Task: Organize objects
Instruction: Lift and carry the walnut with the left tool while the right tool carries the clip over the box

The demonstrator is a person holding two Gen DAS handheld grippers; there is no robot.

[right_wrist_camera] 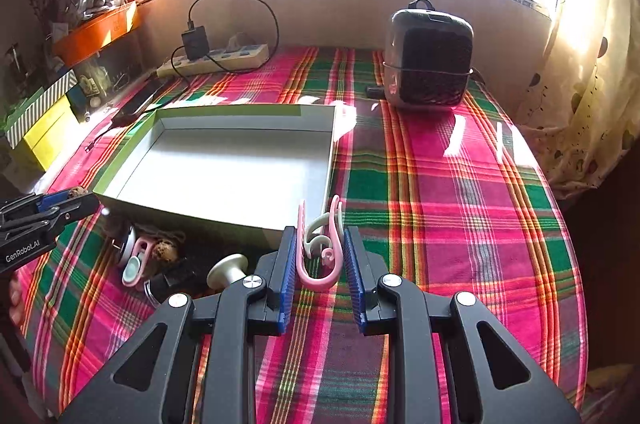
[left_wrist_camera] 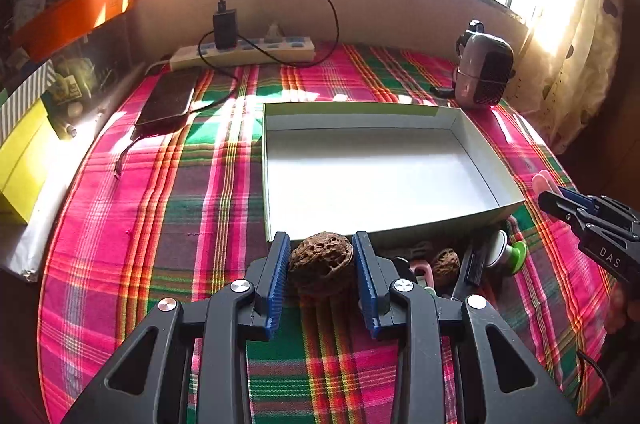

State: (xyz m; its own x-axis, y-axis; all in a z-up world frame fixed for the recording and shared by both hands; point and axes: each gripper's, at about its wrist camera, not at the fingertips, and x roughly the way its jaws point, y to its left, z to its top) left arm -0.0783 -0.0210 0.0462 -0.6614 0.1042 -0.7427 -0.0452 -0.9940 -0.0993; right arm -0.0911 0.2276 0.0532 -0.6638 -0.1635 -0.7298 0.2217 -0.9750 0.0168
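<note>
1. Covering the whole worktop (right_wrist_camera: 460, 184), a pink-and-green plaid cloth is seen, sunlit from the window behind.
2. A shallow white box (left_wrist_camera: 372, 176) is set open near the middle, its floor bare; it is judged to be the bin meant for the loose items, none of which has yet been put in.
3. A dark heater-like appliance (right_wrist_camera: 430, 60), a power strip (left_wrist_camera: 244, 53) with a charger plugged in, and a phone (left_wrist_camera: 168, 100) are kept at the far edge, well apart from the sorting.
4. The left gripper (left_wrist_camera: 322, 258) is held just short of the box's near wall, angled downward. Its fingers (left_wrist_camera: 278, 272) are clenched on a walnut (left_wrist_camera: 322, 262), gripped across its width, probably so the rough shell cannot roll out.
5. The right gripper (right_wrist_camera: 320, 250) is poised beside the box's near right corner. Its fingers (right_wrist_camera: 288, 264) are nearly closed on a pink-and-white clip (right_wrist_camera: 320, 244), pinched by its flat sides, loop end toward the camera.
6. A small pile is left on the cloth in front of the box: a second walnut (left_wrist_camera: 445, 262), a white-and-green knob (left_wrist_camera: 506, 254), another pink clip (right_wrist_camera: 138, 260). These are still to be collected.
</note>
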